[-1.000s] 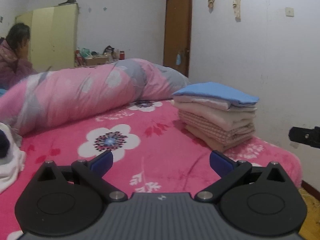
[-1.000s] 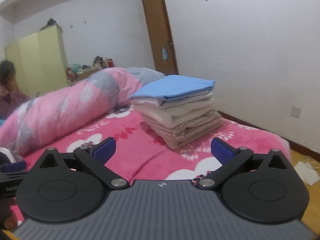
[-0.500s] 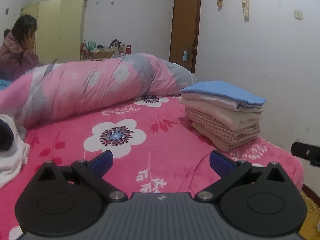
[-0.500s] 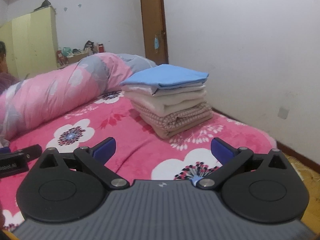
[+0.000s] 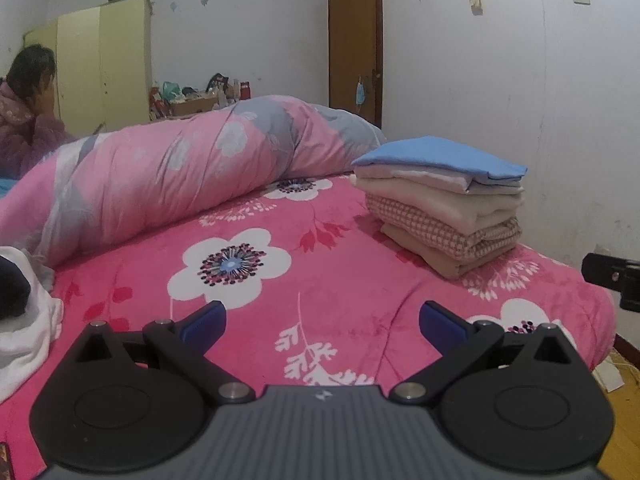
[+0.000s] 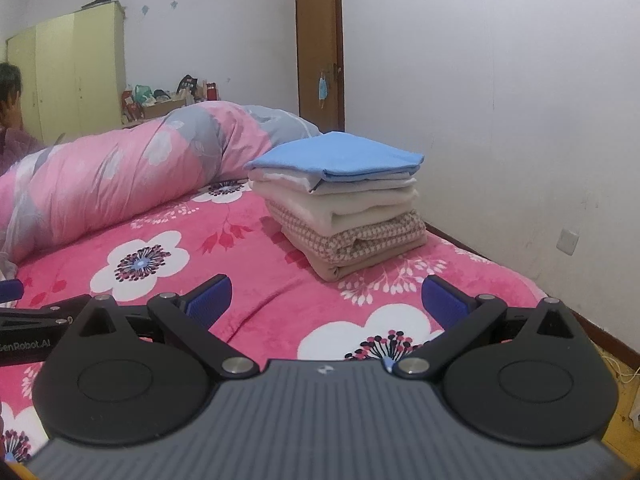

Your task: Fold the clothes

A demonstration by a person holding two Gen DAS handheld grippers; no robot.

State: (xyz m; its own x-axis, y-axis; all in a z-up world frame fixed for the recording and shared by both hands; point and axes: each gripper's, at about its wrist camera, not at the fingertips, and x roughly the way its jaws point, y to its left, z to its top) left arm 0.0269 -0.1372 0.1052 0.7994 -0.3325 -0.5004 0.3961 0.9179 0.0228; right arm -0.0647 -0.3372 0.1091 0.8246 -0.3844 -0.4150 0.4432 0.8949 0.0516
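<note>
Bedroom scene: a pink floral bedspread [image 5: 328, 288] covers the bed, with a rolled pink-and-grey quilt [image 5: 168, 184] lying across its far side and a neat stack of folded clothes [image 5: 444, 208] near the wall-side edge, a blue piece on top. Behind stand a yellow wardrobe [image 5: 100, 72], a cluttered shelf and a brown door [image 5: 354, 36]; a person in a quilted jacket [image 5: 24, 120] sits at far left. White unfolded clothing [image 5: 24, 332] lies at the bed's left edge. The left gripper [image 5: 322, 320] and right gripper [image 6: 326, 296] hover low over the bedspread, jaws spread wide and empty, each seen edging into the other's view. Compared with a second ago, both cameras have drawn back slightly from the stack.
</note>
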